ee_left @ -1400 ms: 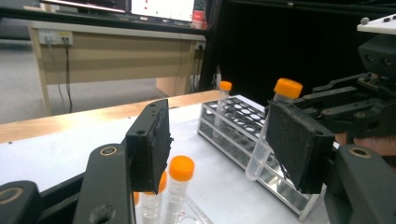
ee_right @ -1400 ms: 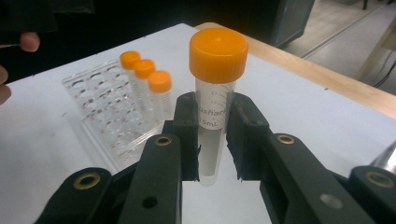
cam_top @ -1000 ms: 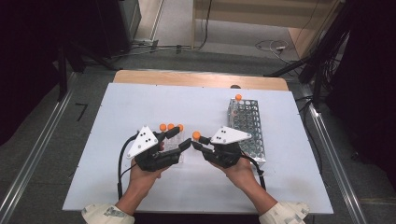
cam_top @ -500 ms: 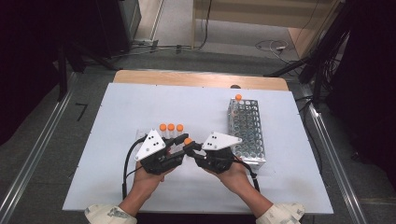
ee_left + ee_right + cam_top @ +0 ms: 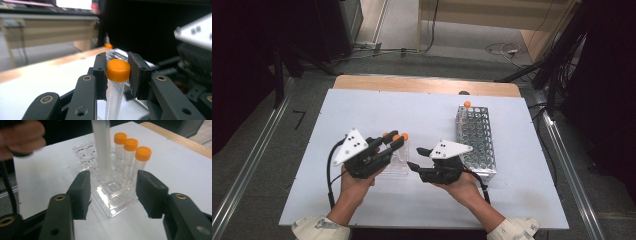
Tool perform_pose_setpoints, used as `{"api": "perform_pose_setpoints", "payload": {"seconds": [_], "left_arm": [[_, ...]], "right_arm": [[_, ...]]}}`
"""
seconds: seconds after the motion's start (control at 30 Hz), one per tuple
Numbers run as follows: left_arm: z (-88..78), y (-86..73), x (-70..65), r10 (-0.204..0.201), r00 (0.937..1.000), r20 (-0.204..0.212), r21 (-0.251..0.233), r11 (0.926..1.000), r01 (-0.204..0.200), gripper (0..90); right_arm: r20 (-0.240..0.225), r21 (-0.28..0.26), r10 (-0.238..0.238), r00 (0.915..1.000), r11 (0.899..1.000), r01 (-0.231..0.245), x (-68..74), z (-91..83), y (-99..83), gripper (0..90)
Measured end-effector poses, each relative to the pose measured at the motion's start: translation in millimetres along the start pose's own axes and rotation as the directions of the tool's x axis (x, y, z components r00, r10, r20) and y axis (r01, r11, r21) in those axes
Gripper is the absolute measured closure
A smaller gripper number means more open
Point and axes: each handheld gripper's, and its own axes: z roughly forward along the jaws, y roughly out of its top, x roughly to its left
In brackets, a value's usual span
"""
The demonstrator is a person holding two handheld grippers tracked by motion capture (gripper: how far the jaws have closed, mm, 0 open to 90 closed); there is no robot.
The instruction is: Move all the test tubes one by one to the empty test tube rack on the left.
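My left gripper (image 5: 117, 62) is shut on the orange cap of a clear tube (image 5: 113, 97), which hangs down between the jaws. Those jaws have just been closing on it. In the high view the left gripper (image 5: 397, 141) sits over the clear plastic rack (image 5: 398, 165). In the right gripper view the held tube (image 5: 101, 150) stands with its lower end at the rack (image 5: 113, 205), beside three orange-capped tubes (image 5: 131, 145). My right gripper (image 5: 112, 185) has just been opening. It is open, with the rack's corner between its jaws but untouched. It lies right of the rack (image 5: 414, 157).
A metal wire rack (image 5: 477, 142) stands right of my right hand, with one orange-capped tube (image 5: 467, 104) at its far end. The white tabletop (image 5: 362, 107) has a wooden strip (image 5: 422, 85) along its far edge. Cables trail from both grippers.
The right gripper has let go of the tube and opened. The left gripper has shut on its cap and carried it left and up over the clear rack. The grippers have drawn apart.
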Motion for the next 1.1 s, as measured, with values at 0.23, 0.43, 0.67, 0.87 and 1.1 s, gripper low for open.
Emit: {"api": "perform_pose_setpoints", "payload": {"seconds": [0.23,0.43,0.67,0.87,1.1], "left_arm": [[-14.9,11.6,21.6,0.016,0.9921,-0.124,-0.033,0.9993,-0.02,69.3],[-7.5,-5.0,42.4,-0.001,0.9799,-0.199,-0.004,1.0,0.0,69.3],[5.1,-21.8,53.3,-0.01,0.9766,-0.215,0.017,0.9998,0.014,69.3],[11.7,-27.6,52.3,0.006,0.9761,-0.217,0.055,0.9985,0.006,69.3],[19.4,-42.4,52.7,0.02,0.9734,-0.228,0.11,0.9939,0.005,69.3]], "right_arm": [[0.034,0.016,0.026,0.9991,0.999,-0.027,-4.5,2.1,-2.1,33.1],[0.033,0.023,0.028,0.9991,0.999,-0.029,-4.1,2.9,-2.7,32.9],[0.033,0.021,0.025,0.9991,0.999,-0.026,-4.1,2.1,-2.6,33.1],[0.034,0.019,0.025,0.9991,0.999,-0.026,-3.9,1.8,-2.7,33.4],[0.034,0.013,0.024,0.9991,1.0,-0.025,-3.3,0.8,-2.4,33.9]]}}
